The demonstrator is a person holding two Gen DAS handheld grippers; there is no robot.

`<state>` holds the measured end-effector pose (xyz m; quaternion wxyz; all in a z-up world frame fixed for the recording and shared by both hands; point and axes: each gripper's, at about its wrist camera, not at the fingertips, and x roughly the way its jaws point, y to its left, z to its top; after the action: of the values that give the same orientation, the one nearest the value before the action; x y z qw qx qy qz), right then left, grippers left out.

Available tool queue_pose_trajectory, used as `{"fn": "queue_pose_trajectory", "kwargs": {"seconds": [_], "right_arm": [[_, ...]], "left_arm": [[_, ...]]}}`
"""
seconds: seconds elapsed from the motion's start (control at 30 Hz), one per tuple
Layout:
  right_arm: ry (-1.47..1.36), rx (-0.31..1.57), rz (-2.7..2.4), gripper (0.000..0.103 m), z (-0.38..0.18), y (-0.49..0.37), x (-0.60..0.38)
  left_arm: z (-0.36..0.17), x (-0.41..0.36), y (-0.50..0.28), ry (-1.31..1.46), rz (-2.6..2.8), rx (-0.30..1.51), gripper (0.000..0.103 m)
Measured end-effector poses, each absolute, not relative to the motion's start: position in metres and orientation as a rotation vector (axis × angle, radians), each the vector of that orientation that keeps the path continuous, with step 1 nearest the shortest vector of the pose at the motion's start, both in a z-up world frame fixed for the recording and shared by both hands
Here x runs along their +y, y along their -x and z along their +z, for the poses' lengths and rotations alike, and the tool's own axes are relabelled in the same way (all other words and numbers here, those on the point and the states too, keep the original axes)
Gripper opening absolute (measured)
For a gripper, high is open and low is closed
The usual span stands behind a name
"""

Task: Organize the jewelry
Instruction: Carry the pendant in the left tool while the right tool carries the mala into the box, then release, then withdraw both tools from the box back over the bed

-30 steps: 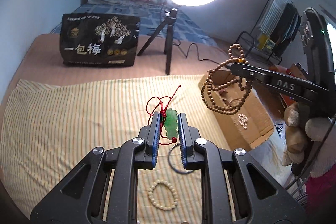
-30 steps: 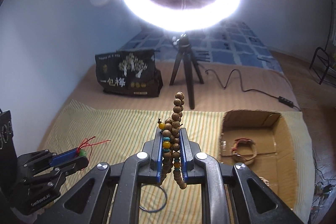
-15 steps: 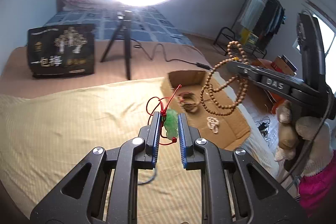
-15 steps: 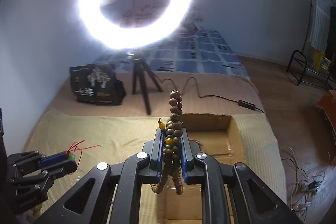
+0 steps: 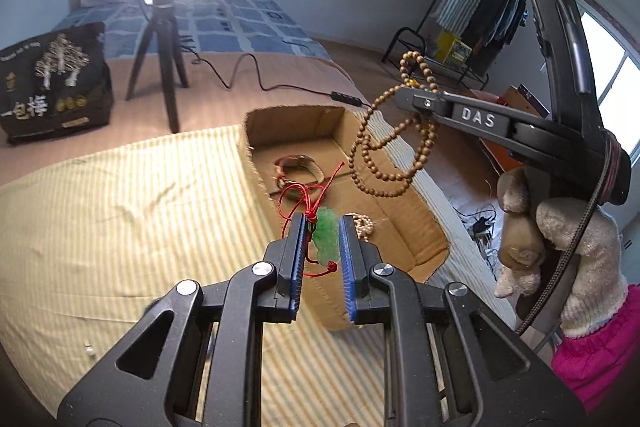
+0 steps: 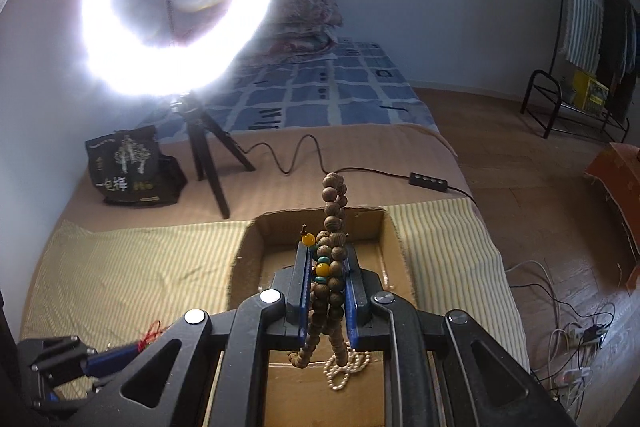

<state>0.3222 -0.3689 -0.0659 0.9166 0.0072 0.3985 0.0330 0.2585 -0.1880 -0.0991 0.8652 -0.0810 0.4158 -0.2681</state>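
The left tongs (image 5: 320,239) are clamped on a green pendant (image 5: 326,237) strung on a thin red cord (image 5: 306,193), held in the air above the near end of the cardboard box (image 5: 424,227) that sits on the striped cloth (image 5: 120,211). The pendant looks hard, smooth and brittle, so it could slip between the blue pads or chip if dropped; gripping across its flat faces, as here, seems safer than trusting the cord (which is limp and would let the stone swing).

The right tongs (image 6: 326,267) are pinched shut on a bunch of wooden beads (image 6: 332,259), with a few yellow and teal ones among them, over the box. The strand is light and floppy: loops hang below the pads and a tail stands above them. A grip on several strands together keeps it from sliding out. A pale bead string (image 6: 348,367) and another bracelet (image 5: 298,169) already lie in the box.
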Motion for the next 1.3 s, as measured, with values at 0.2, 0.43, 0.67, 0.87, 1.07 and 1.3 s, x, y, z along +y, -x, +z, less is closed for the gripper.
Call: {"fn": "queue_pose_trajectory", "kwargs": {"seconds": [0.2,0.43,0.67,0.87,1.07,1.3], "right_arm": [[-0.024,0.84,0.051,0.012,-0.08,-0.334,-0.38],[-0.045,0.867,0.049,0.012,-0.096,-0.343,-0.391],[-0.058,0.899,0.05,0.012,-0.109,-0.348,-0.395],[-0.061,0.911,0.049,0.018,-0.113,-0.35,-0.396],[-0.075,0.877,0.027,0.074,-0.107,-0.347,-0.396],[-0.061,0.866,0.021,0.077,-0.101,-0.344,-0.393]], "left_arm": [[-0.113,-0.211,-0.263,0.159,-0.581,0.895,0.015],[-0.126,-0.224,-0.268,0.161,-0.589,0.926,0.015],[-0.137,-0.232,-0.274,0.152,-0.585,0.952,0.015],[-0.139,-0.235,-0.276,0.131,-0.59,0.952,0.015],[-0.138,-0.233,-0.275,0.13,-0.576,0.947,0.04],[-0.134,-0.228,-0.273,0.126,-0.566,0.943,0.04]]}}
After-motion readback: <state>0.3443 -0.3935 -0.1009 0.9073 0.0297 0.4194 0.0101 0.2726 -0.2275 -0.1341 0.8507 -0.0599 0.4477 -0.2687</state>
